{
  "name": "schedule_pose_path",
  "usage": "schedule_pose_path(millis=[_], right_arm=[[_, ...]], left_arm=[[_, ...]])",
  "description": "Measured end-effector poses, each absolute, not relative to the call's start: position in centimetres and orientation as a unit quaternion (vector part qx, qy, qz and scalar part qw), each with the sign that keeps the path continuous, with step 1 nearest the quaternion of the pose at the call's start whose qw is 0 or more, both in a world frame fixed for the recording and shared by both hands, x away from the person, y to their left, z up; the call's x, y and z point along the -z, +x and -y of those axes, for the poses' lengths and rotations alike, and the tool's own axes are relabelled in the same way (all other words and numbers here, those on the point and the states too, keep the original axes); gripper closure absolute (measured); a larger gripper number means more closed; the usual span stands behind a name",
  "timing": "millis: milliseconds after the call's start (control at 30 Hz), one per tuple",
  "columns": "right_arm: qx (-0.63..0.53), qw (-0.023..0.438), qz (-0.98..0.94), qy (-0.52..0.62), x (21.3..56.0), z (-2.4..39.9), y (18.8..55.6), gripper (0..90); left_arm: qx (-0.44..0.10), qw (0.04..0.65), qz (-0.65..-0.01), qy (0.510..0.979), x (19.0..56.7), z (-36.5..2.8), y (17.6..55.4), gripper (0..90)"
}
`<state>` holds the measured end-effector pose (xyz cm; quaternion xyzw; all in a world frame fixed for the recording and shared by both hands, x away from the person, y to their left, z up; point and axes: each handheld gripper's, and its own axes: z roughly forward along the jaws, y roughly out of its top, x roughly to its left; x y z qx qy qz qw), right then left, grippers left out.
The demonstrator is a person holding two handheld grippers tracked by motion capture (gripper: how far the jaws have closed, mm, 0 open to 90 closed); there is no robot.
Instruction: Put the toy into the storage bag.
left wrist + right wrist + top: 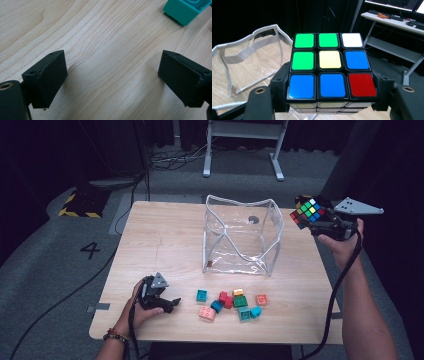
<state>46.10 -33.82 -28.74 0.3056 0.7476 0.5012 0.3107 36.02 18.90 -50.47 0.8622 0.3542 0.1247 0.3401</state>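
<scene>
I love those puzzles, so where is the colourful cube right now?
In the high view the puzzle cube is at the right, clamped in the right gripper, lifted beside the clear bag.

Scrambled puzzle cube [307,212], held off the table, just right of the clear bag [242,236]

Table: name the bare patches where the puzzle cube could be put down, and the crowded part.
Free: the wood left of the clear bag, and the strip between bag and bricks. Crowded: the near edge, where the bricks cluster beside the left gripper. The right gripper holds the puzzle cube.
</scene>
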Motion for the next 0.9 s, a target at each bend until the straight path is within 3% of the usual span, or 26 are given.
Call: schedule_pose_path(millis=[900], right_arm=[[-0.529,0.282,-0.752,0.275,26.6,29.2,47.7,34.1]], left_arm=[[-0.125,0.339,-0.352,0.863,50.5,-18.9,36.0,8.7]])
